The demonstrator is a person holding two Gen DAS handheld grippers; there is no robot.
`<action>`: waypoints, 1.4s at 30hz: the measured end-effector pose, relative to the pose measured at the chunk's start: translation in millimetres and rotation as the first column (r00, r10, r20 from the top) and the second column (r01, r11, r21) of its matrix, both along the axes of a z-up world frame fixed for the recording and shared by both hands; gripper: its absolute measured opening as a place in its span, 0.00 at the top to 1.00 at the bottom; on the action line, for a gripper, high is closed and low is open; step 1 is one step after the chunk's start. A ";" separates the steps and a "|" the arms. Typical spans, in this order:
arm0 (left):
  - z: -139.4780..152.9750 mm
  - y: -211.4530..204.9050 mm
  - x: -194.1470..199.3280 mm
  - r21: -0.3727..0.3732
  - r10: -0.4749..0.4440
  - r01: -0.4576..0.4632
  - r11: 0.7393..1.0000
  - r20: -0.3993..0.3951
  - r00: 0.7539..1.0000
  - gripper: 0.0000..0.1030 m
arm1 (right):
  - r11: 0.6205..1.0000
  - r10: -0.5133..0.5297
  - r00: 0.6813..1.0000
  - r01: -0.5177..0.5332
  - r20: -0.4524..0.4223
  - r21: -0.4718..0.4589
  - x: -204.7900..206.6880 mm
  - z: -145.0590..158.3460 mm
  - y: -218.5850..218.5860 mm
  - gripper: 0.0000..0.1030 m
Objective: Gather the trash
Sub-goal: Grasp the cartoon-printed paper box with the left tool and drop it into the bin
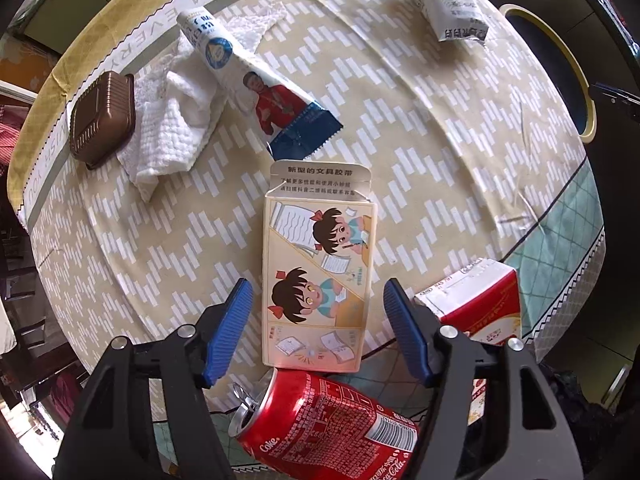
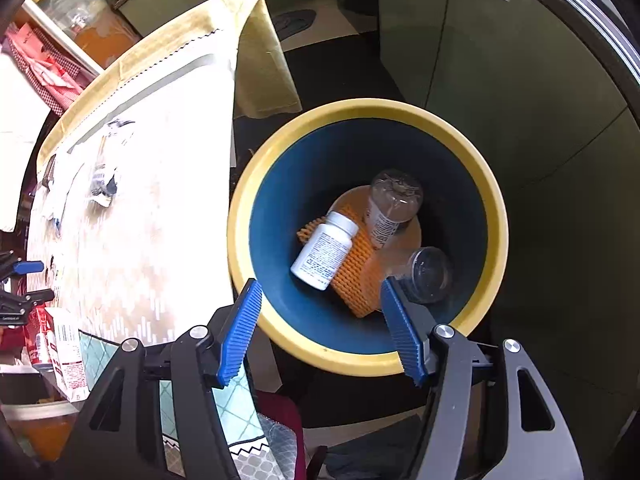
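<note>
In the left wrist view my left gripper [image 1: 318,300] is open, its blue fingers on either side of a cartoon-printed paper box [image 1: 318,276] lying flat on the table. A red Coke can [image 1: 320,420] lies on its side just below it. A red-and-white carton [image 1: 476,304] sits to the right. A blue-white wrapper [image 1: 256,80], white tissue [image 1: 176,120], a brown plastic tray [image 1: 102,120] and a white packet [image 1: 444,0] lie farther off. My right gripper [image 2: 320,304] is open and empty above the yellow-rimmed blue bin [image 2: 256,184], which holds a white pill bottle [image 2: 324,250], clear bottles and an orange mesh piece.
The bin's rim [image 1: 576,72] shows beyond the table's right edge in the left wrist view. The patterned tablecloth [image 2: 152,200] covers the table left of the bin. Green cabinets [image 2: 500,80] stand behind the bin.
</note>
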State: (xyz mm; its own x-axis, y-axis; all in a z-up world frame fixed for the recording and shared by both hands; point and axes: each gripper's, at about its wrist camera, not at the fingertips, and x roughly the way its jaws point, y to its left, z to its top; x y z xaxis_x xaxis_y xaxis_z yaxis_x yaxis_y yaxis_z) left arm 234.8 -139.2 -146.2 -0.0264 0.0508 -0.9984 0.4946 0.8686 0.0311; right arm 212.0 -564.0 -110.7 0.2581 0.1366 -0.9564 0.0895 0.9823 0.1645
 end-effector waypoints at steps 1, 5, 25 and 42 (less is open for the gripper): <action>-3.1 0.2 0.5 0.001 0.001 -0.001 1.000 -0.005 1.000 0.40 | 1.000 0.005 1.000 -0.005 0.002 0.002 -0.1 0.0 2.5 0.40; -11.1 0.1 4.0 -0.002 0.000 0.000 1.000 -0.016 1.000 0.46 | 1.000 0.017 1.000 -0.017 0.001 0.000 -0.3 0.0 7.8 0.40; 97.1 -82.1 6.4 -0.123 -0.121 0.144 0.982 0.178 0.977 0.47 | 0.999 -0.033 0.992 0.030 0.124 0.026 -56.7 53.0 -19.2 0.39; 8.9 -374.9 31.2 -0.169 -0.320 0.339 0.926 0.129 0.939 0.46 | 0.994 -0.099 0.980 0.090 0.174 0.055 -122.6 68.7 -61.9 0.39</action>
State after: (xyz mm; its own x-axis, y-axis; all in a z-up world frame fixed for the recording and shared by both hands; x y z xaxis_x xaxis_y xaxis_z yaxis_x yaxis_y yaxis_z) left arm 266.0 -514.1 -137.3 0.0580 -0.1466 -0.9875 0.7565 0.6519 -0.0523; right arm 89.5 -626.0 -42.0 0.4360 0.1466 -0.8879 0.1472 0.9618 0.2310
